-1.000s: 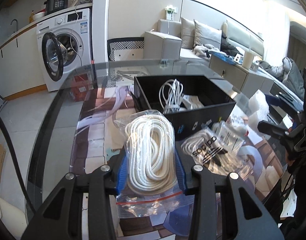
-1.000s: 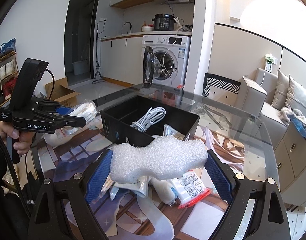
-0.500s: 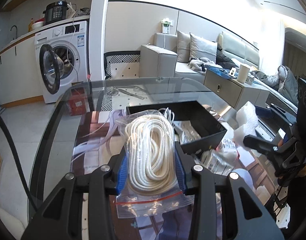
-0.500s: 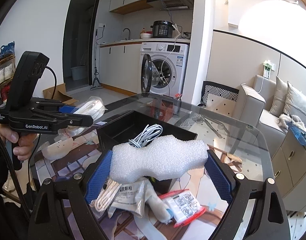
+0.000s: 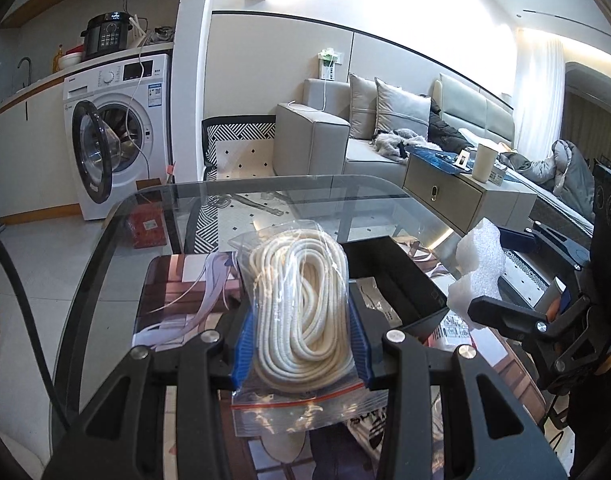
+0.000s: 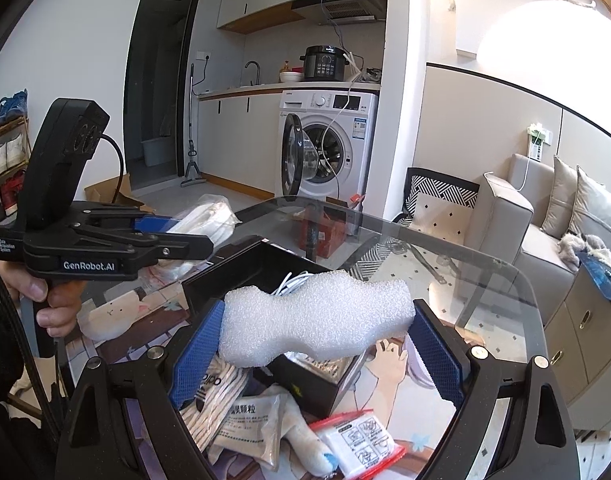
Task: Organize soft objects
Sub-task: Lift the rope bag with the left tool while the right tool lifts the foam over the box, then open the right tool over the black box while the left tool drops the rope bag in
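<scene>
My left gripper [image 5: 301, 340] is shut on a clear zip bag of coiled white rope [image 5: 301, 300], held in the air above the glass table [image 5: 265, 188]. A wavy block of white foam [image 6: 317, 320] spans my right gripper [image 6: 317, 344], whose blue pads press both of its ends. Below and beyond both lies the open black box [image 6: 245, 264] with white cables [image 6: 291, 280] inside. In the left wrist view the foam [image 5: 479, 268] and right gripper [image 5: 505, 276] show at the right; the black box [image 5: 389, 276] lies behind the rope bag.
Several soft packets lie on the table by the box: a striped bag [image 6: 217, 396], a granule sachet [image 6: 253, 424], a red-zip pouch [image 6: 361, 444]. A hand [image 6: 49, 304] grips the left tool. Beyond the table stand a washing machine [image 6: 329, 148] and sofa [image 5: 385, 132].
Both grippers rose and tilted with their loads; the box and table now sit lower in each view. The rope bag has come over the box's left side.
</scene>
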